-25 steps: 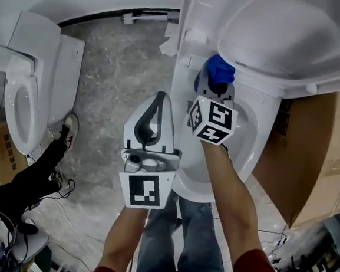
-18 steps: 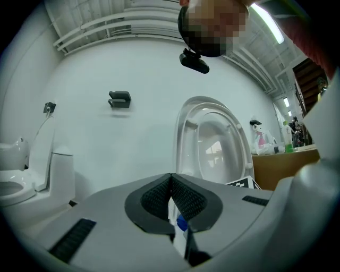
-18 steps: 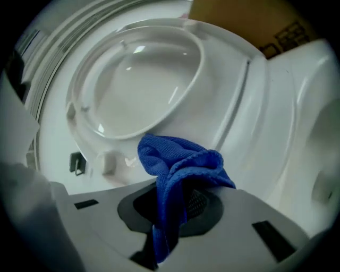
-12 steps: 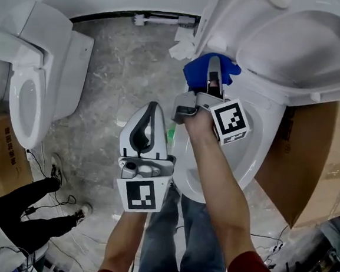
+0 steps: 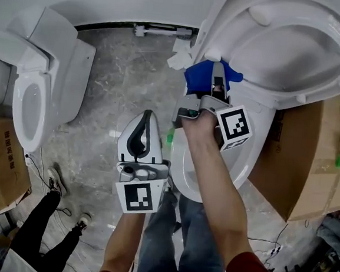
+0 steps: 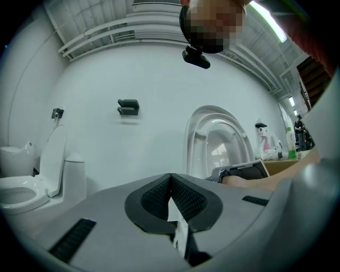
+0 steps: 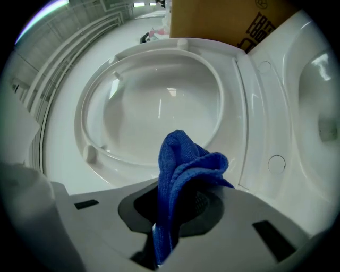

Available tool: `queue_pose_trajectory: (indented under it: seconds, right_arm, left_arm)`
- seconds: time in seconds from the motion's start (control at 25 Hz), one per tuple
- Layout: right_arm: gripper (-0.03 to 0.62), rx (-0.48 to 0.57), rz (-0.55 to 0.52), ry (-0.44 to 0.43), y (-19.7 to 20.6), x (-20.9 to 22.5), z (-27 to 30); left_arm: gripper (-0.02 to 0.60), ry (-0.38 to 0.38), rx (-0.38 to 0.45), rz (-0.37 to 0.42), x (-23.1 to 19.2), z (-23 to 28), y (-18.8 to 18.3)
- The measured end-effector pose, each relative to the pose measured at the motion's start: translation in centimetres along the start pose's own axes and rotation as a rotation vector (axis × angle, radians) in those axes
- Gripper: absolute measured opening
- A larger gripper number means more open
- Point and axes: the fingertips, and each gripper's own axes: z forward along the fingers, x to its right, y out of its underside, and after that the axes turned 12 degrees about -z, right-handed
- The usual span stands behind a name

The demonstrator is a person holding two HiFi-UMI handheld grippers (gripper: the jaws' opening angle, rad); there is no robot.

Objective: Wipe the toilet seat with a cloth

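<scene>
blue cloth [image 7: 179, 159] sits clamped in the jaws of our right gripper [image 7: 175, 212], bunched up above them. it is close before the raised seat [image 7: 93, 122], and we cannot tell whether it touches. from the head view, our left gripper [image 6: 171, 183] is at 8 o'clock of the right one, jaws together on nothing, over the floor [image 5: 128, 69] beside the bowl [image 5: 256, 152].
</scene>
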Motion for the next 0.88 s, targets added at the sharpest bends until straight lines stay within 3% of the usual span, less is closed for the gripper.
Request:
queue_pose_trajectory:
  seconds: [0.2,0.72,0.88]
  right_arm:
    - [0.054,0.018,0.042,0.014,-0.8,-1.8,-1.1]
    - [0.054,0.063,-0.055,-0.213,-5.3,-17.4,-0.5]
    - [0.054,0.036,-0.070,-0.183,-5.7,-19.5,-0.6]
  left_arm:
    - [0.015,0.012,0.023,0.002,0.6,-0.4,-3.0]
    - [0.015,0.023,0.084,0.006,1.8,-1.0,-9.3]
    - [0.017,0.032,0.115,0.024,2.4,-1.0,-11.5]
